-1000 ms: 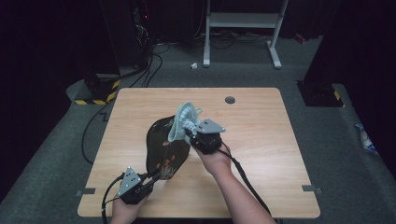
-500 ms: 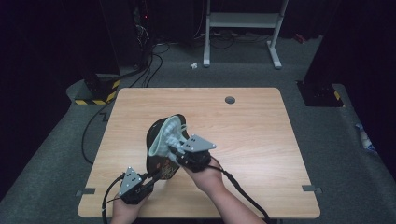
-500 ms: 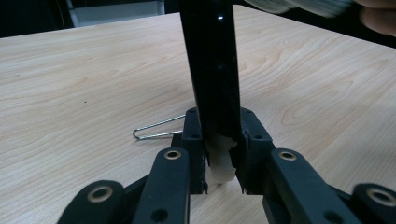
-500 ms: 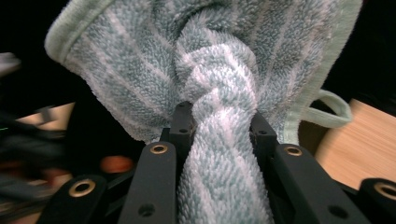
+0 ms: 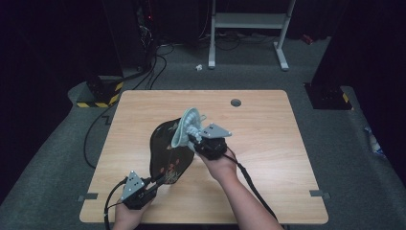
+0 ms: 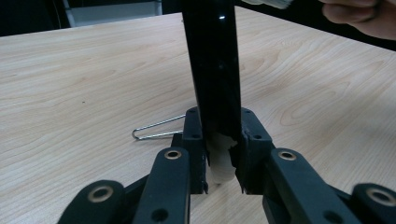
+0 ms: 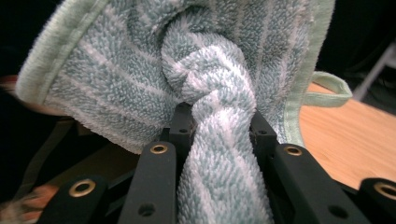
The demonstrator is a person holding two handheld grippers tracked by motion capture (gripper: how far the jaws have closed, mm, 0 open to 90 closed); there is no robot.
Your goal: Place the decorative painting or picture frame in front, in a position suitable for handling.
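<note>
A black oval tray (image 5: 165, 153) with a reddish flower pattern stands tilted on edge over the wooden table (image 5: 268, 143). My left gripper (image 5: 155, 181) is shut on its near rim; in the left gripper view the jaws clamp the black tray (image 6: 212, 70) edge-on at the left gripper (image 6: 218, 154). My right gripper (image 5: 194, 140) is shut on a pale green striped towel (image 5: 186, 125), pressed against the tray's far upper part. In the right gripper view the twisted towel (image 7: 210, 93) bulges out between the jaws of the right gripper (image 7: 217, 130).
A bent wire clip (image 6: 156, 128) lies on the table just left of the tray's rim. A round cable hole (image 5: 235, 102) sits near the table's far edge. Beyond the table stand a white metal frame (image 5: 249, 28) and a yellow-black striped block (image 5: 98, 101).
The right gripper slid the towel down the tray toward me, then back up to the far end. The left gripper and tray stayed put.
</note>
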